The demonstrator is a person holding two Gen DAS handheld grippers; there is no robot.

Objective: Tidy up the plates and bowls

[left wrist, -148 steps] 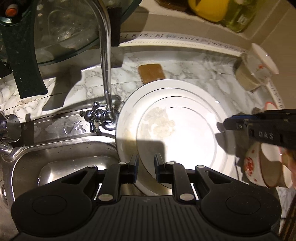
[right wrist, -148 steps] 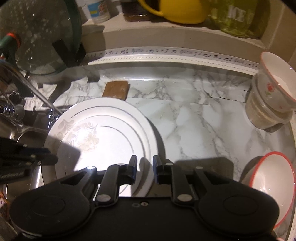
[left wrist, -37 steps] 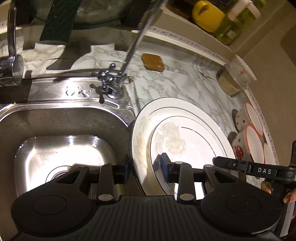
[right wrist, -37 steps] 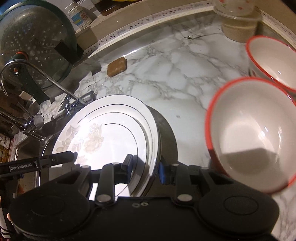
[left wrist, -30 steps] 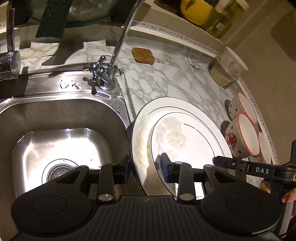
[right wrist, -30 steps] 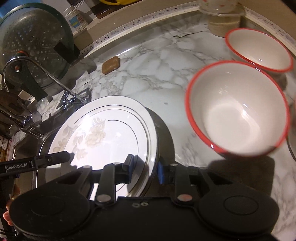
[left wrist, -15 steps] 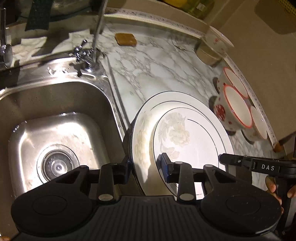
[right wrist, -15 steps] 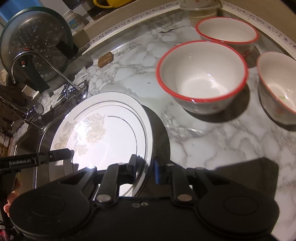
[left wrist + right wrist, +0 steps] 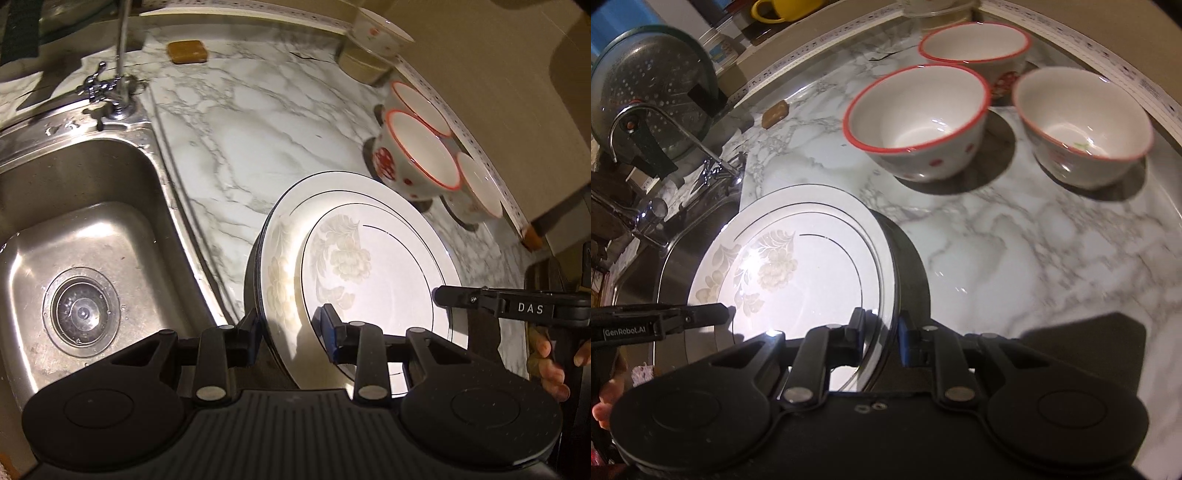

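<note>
Left gripper (image 9: 290, 334): bottom centre of my left view, I've got it clamped on the near-left rim of the plate stack, one finger under, one on top.
Right gripper (image 9: 879, 332): bottom centre of my right view, jaws pinched on the stack's right rim; it also shows at the right edge of the left view, a hand (image 9: 550, 363) on its handle.
Plate stack (image 9: 362, 280): white floral plates with thin dark rings, held between both grippers, tilted, at lower centre-right of the left view. I can't tell whether it touches the counter.
Marble counter (image 9: 258, 140): grey-veined, filling the middle of the frame beyond the plates.
Sink (image 9: 81, 258): steel basin at the left of the left view, drain showing.
Red-rimmed bowls (image 9: 916, 122): three of them, upright on the counter in the upper right of the right view, close together.
Tap (image 9: 118, 81): upper left, behind the sink.
Brown sponge (image 9: 187, 52): top centre-left, by the back edge.
Colander (image 9: 646, 92): far upper left of the right view.
</note>
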